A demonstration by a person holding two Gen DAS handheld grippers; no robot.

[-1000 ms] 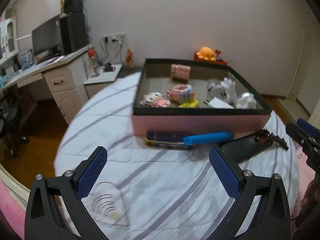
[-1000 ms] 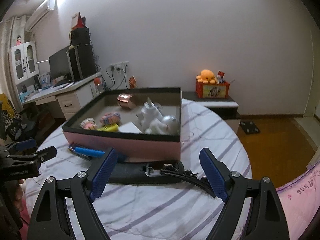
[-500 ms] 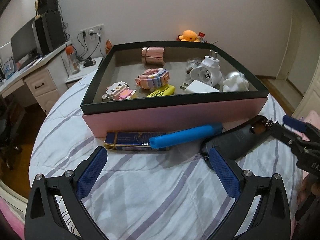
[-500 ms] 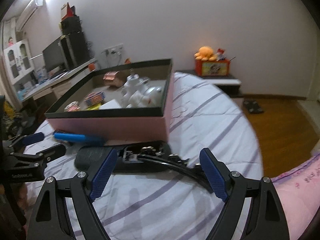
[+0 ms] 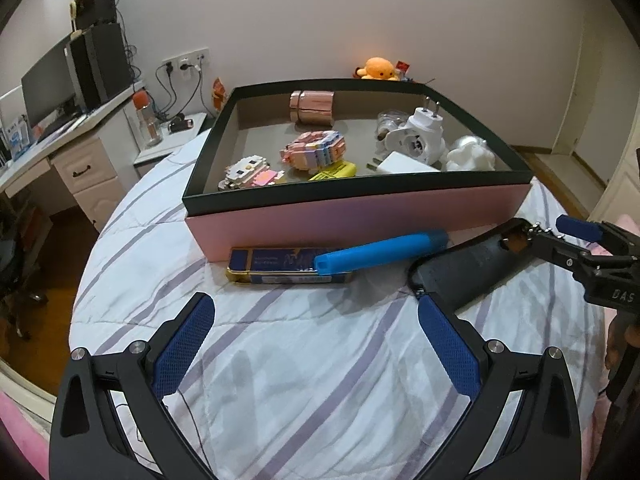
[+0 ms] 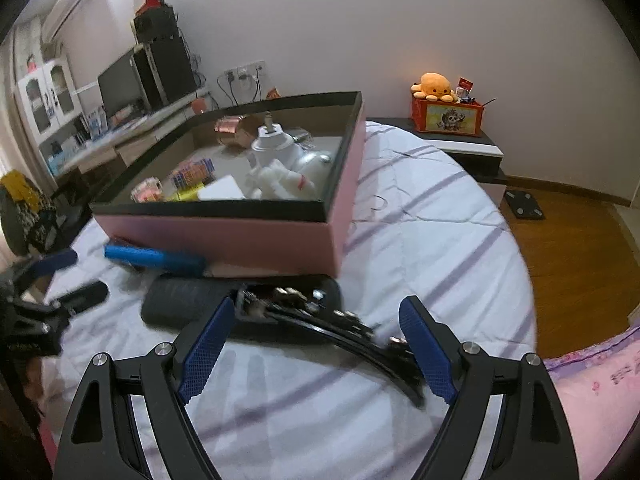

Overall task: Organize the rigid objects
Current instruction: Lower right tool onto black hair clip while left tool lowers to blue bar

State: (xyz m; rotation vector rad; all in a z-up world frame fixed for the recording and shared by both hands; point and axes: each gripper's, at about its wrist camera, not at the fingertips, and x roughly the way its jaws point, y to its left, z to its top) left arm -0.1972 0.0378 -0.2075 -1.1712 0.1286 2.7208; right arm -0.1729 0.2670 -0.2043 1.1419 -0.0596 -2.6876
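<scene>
A pink box with a black rim (image 5: 360, 216) sits on the striped bedspread and holds several small items. In front of it lie a blue tube (image 5: 380, 255) across a blue-and-gold tin (image 5: 276, 267), and a black case (image 5: 472, 268) with a black hair claw (image 6: 344, 326) beside it. My left gripper (image 5: 316, 344) is open and empty, hovering short of the tin. My right gripper (image 6: 316, 344) is open, its jaws on either side of the claw's curved end, above the case (image 6: 192, 300). It also shows at the right of the left wrist view (image 5: 576, 236).
The box (image 6: 224, 232) holds block figures (image 5: 316, 150), a white plug adapter (image 5: 420, 136), a copper cylinder (image 5: 312, 106) and a yellow item (image 5: 332, 170). A desk with a monitor (image 5: 52, 84) stands left; a nightstand with an orange plush (image 6: 436, 86) stands behind.
Both grippers have moved forward and lower toward the bed. The right gripper now straddles the hair claw; the tin and tube look larger in the left view. Both jaws stay open.
</scene>
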